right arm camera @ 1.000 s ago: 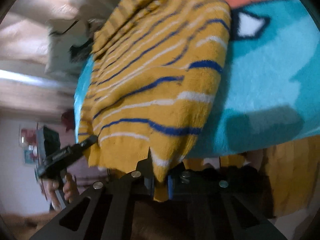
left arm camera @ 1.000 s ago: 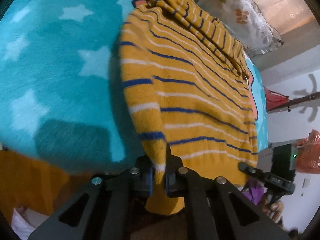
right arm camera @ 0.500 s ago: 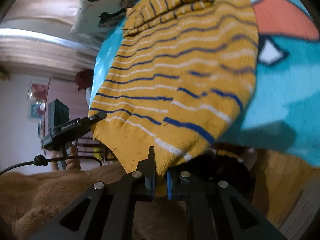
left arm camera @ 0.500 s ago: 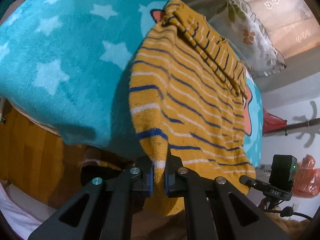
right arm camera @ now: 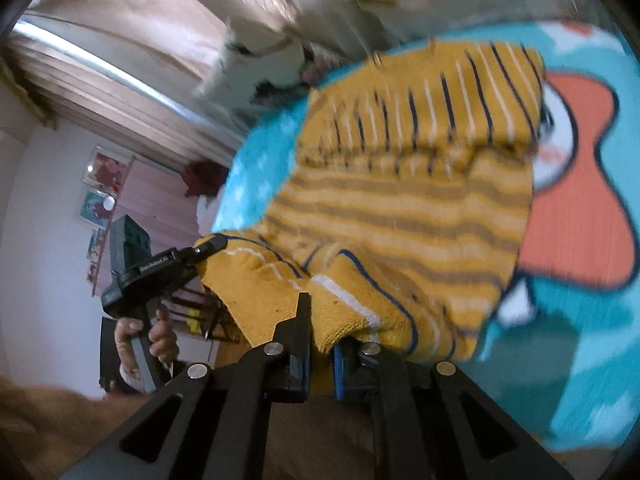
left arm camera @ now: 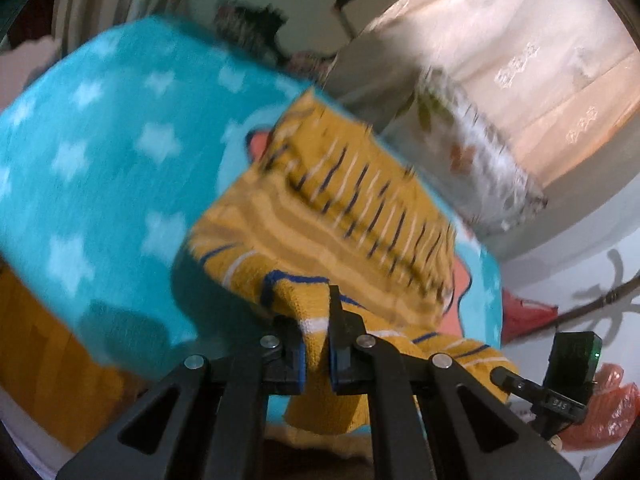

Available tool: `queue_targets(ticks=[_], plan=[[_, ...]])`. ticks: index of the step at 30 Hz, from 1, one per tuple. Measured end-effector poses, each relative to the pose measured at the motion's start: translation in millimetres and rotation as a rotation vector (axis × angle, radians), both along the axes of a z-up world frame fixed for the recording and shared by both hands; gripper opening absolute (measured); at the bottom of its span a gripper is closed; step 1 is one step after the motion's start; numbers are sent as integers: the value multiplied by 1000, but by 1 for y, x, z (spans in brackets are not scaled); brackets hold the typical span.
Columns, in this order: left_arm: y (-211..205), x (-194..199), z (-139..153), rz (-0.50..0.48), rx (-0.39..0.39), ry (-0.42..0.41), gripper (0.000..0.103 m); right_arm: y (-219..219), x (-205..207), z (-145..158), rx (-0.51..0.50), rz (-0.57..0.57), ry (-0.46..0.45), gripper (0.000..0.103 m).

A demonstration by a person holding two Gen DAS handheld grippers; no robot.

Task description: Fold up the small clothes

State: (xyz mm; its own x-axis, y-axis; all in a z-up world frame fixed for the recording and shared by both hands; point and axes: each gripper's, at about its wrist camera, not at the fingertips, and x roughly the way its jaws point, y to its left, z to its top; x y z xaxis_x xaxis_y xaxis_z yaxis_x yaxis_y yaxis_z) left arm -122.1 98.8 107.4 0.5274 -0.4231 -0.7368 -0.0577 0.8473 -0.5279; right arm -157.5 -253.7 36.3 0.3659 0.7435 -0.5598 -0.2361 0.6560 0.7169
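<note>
A small mustard-yellow sweater [left arm camera: 344, 216] with blue and white stripes lies on a turquoise star blanket [left arm camera: 100, 168]. Its sleeves are folded across the top. My left gripper [left arm camera: 316, 340] is shut on one lower hem corner, lifted off the blanket. My right gripper [right arm camera: 320, 344] is shut on the other hem corner of the sweater [right arm camera: 404, 208], also raised. The hem curls over toward the sweater's body. The other gripper shows in each view: the right gripper [left arm camera: 502, 376] at the lower right of the left wrist view, the left gripper [right arm camera: 218, 242] at the left of the right wrist view, held by a hand [right arm camera: 160, 336].
The blanket [right arm camera: 592, 320] carries an orange cartoon patch [right arm camera: 568, 208]. Floral pillows [left arm camera: 472, 152] lie beyond the sweater near a curtain [left arm camera: 540, 60]. An orange bed edge [left arm camera: 44, 360] sits below the blanket. A red bag [left arm camera: 612, 408] is at the far right.
Both grippers have risen with the hem corners, and the lower part of the sweater has come up off the blanket and bunched toward its upper part. The views tilted upward.
</note>
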Motion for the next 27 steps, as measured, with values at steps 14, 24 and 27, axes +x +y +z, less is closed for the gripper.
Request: queue_targets(ticks=[14, 24, 27], plan=[[-45, 203, -13, -57, 86, 10, 7, -30, 164, 19, -17, -270, -29, 9], [-38, 278, -70, -74, -9, 139, 18, -56, 252, -43, 100, -411, 160, 15], [-36, 290, -77, -67, -69, 151, 37, -59, 272, -55, 108, -446, 194, 26]])
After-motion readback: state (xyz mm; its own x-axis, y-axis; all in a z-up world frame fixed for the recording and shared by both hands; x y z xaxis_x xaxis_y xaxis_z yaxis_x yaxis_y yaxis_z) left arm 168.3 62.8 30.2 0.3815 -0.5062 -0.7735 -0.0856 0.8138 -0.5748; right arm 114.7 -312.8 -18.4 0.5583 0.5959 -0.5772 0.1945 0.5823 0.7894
